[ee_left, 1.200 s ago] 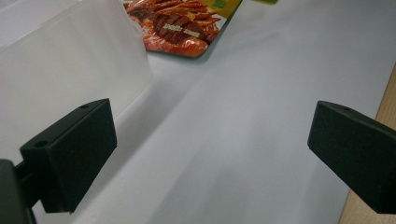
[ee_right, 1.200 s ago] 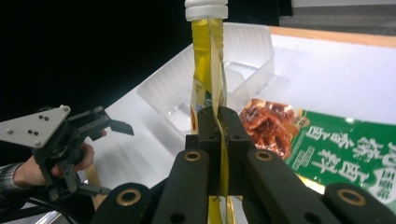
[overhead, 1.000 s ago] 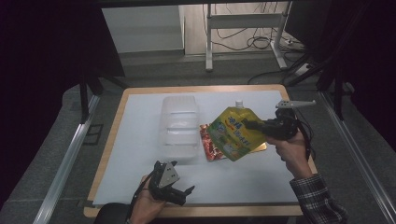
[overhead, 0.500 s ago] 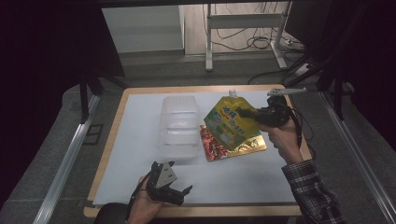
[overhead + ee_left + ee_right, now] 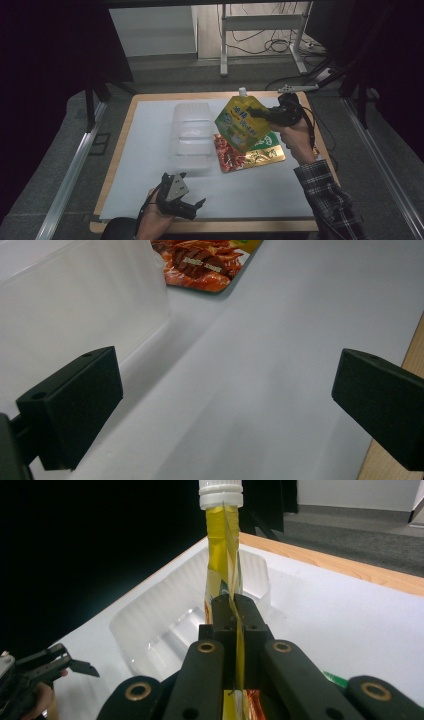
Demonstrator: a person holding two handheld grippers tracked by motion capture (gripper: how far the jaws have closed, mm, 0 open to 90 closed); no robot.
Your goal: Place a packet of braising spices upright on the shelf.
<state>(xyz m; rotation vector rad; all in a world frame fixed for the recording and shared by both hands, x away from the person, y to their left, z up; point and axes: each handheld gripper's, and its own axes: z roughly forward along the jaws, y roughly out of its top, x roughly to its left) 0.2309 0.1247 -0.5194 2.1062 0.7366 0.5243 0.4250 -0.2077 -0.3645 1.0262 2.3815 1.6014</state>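
A yellow spouted pouch point(image 5: 241, 122) with a white cap point(image 5: 220, 492) hangs tilted above the table, and my right gripper point(image 5: 256, 114) is shut on its edge. In the right gripper view the jaws point(image 5: 234, 615) pinch the pouch point(image 5: 222, 560) edge-on above a clear plastic tray point(image 5: 170, 620). A red and gold snack packet point(image 5: 248, 156) lies flat on the white mat under the pouch. The clear tray point(image 5: 191, 136) sits left of it. My left gripper point(image 5: 186, 206) rests open near the front edge, its jaws point(image 5: 225, 395) wide apart with nothing between them.
The white mat point(image 5: 150, 165) covers a wooden table point(image 5: 125, 125) with a raised wood rim. In the left gripper view the tray wall point(image 5: 75, 305) is close on the left and the red packet point(image 5: 205, 262) lies ahead. A metal stand and cables sit beyond the table's far edge.
My right gripper has carried the yellow pouch up and toward the far side, slightly left, uncovering more of the red packet. The left gripper has stayed where it was.
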